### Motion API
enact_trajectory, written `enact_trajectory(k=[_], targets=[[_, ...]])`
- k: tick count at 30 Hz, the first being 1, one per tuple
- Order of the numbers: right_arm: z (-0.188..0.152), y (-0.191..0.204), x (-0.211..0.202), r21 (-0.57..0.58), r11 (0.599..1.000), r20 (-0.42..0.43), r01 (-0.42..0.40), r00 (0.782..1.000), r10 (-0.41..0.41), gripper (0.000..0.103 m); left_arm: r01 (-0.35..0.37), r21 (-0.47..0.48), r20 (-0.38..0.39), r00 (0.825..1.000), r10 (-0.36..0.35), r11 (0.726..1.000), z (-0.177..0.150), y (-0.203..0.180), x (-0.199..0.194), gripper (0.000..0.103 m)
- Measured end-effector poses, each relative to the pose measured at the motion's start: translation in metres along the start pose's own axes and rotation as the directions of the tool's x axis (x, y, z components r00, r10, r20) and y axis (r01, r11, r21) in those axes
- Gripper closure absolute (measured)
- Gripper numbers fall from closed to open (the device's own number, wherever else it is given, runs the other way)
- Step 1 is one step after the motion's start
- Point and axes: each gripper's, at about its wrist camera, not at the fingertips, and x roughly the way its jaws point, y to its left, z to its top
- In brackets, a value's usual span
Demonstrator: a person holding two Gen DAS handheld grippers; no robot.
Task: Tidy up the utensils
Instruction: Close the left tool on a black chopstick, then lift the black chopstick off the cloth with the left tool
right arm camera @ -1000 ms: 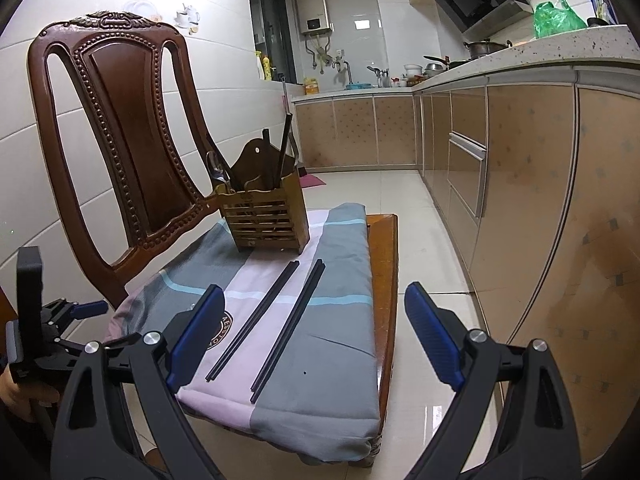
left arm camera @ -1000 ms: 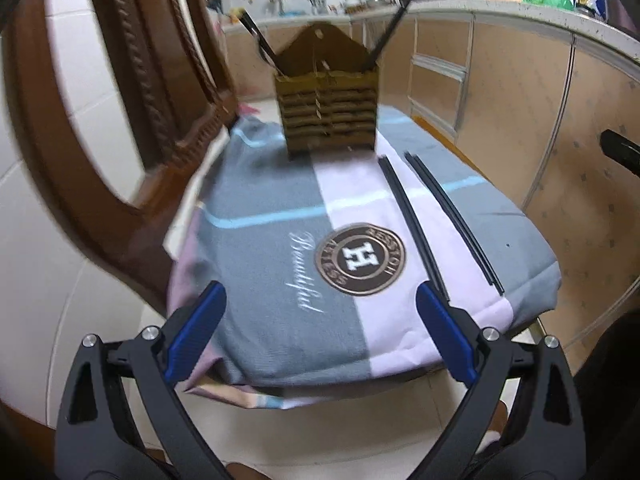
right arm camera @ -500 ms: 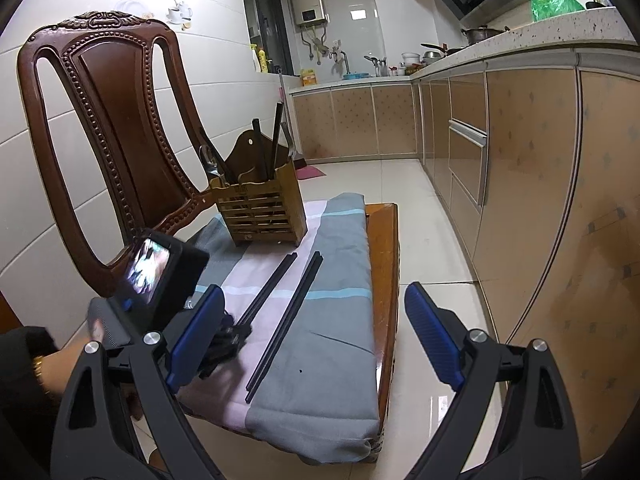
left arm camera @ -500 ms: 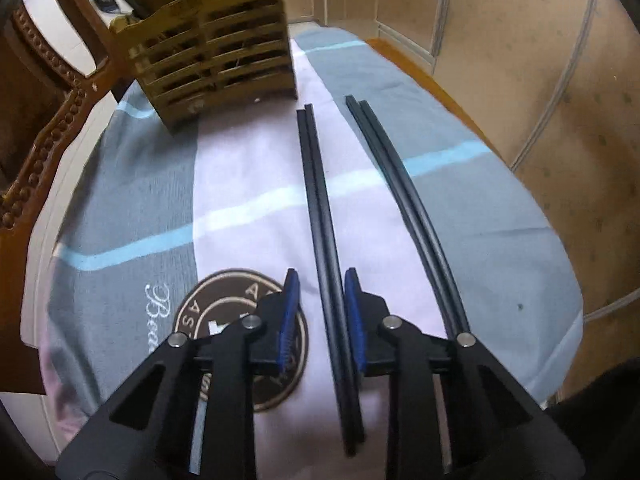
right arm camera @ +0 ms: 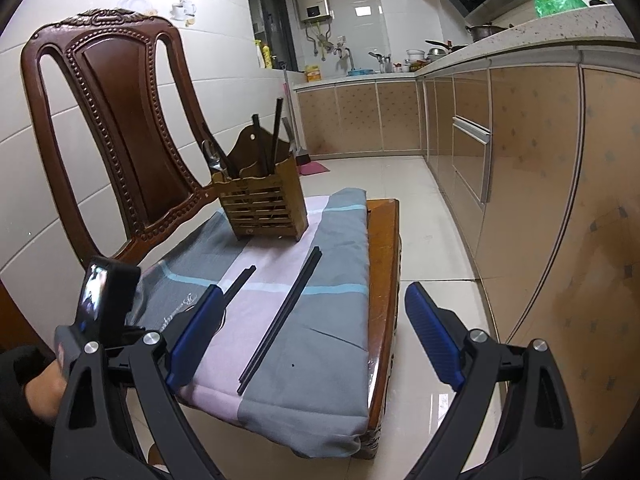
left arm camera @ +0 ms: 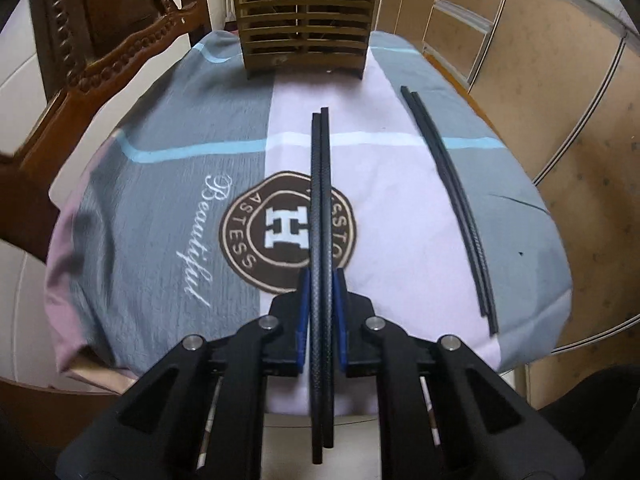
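Observation:
My left gripper (left arm camera: 321, 280) is shut on a pair of black chopsticks (left arm camera: 321, 184), held lengthwise and lifted a little above the cushion, tips pointing at the wooden utensil holder (left arm camera: 306, 28). The same pair (right arm camera: 239, 284) shows partly behind my right gripper's left finger. A second pair of black chopsticks (left arm camera: 452, 196) lies on the cushion to the right, also in the right wrist view (right arm camera: 280, 320). The holder (right arm camera: 262, 210) holds a spoon and several chopsticks. My right gripper (right arm camera: 312, 336) is open and empty, off the chair's front edge.
The cushion (left arm camera: 160, 184) covers a wooden chair seat with a carved back (right arm camera: 116, 120). Kitchen cabinets (right arm camera: 520, 160) run along the right, with tiled floor (right arm camera: 420, 220) between them and the chair. The left hand-held unit (right arm camera: 100, 304) is at the lower left.
My left gripper moved in over the cushion, closed on the left pair of chopsticks and lifted it. My right gripper stayed open and hardly moved.

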Motion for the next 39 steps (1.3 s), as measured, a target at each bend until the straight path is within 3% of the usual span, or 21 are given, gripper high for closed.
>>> enact_trajectory(k=[1,4,5,7,9,14,21,28,30,35,39], targets=[[0.0,0.002,0.002,-0.005,1.0,-0.006,-0.002,1.0,0.002,0.014,0.002,0.003,0.005,1.0,-0.002,1.0,-0.001,0.001,0.0,0.09],[0.0,0.011,0.007,-0.035,0.999,-0.024,-0.004,1.0,0.004,0.014,0.06,-0.023,0.044,0.997,-0.059,0.998,0.008,0.009,-0.011,0.052],[0.0,0.014,0.009,-0.048,0.999,-0.027,-0.004,1.0,0.002,0.014,0.049,-0.024,0.085,0.995,-0.047,0.999,0.016,0.014,-0.019,0.049],[-0.001,0.02,0.012,-0.074,0.997,-0.037,-0.002,0.999,-0.001,0.013,0.046,-0.011,0.093,0.995,-0.045,0.999,0.03,0.021,-0.021,0.049],[-0.001,0.022,0.016,-0.081,0.997,-0.049,0.001,0.999,-0.005,0.013,0.035,0.007,0.053,0.998,-0.036,0.999,0.041,0.028,-0.011,0.05],[-0.002,0.022,0.021,-0.075,0.997,-0.061,-0.001,0.998,-0.004,0.013,0.006,0.04,-0.003,1.0,-0.006,0.999,0.039,0.03,0.011,0.054],[-0.003,0.021,0.021,-0.08,0.997,-0.071,-0.002,0.997,-0.004,0.013,0.023,0.047,-0.005,1.0,-0.023,0.999,0.041,0.029,0.019,0.054],[-0.003,0.022,0.022,-0.084,0.996,-0.075,-0.003,0.997,-0.004,0.014,-0.009,0.098,-0.022,1.0,0.011,0.995,0.047,0.018,0.031,0.052],[-0.004,0.022,0.023,-0.087,0.996,-0.078,0.0,0.997,-0.007,0.013,-0.009,0.074,-0.026,1.0,0.011,0.997,0.051,0.023,0.033,0.052],[-0.004,0.021,0.026,-0.087,0.996,-0.085,0.006,0.996,-0.013,0.013,-0.097,-0.026,-0.02,0.995,0.096,0.995,0.053,0.055,0.033,0.054],[-0.004,0.022,0.028,-0.089,0.996,-0.09,0.006,0.996,-0.014,0.013,-0.111,0.004,-0.014,0.994,0.111,0.994,0.049,0.055,0.029,0.054]])
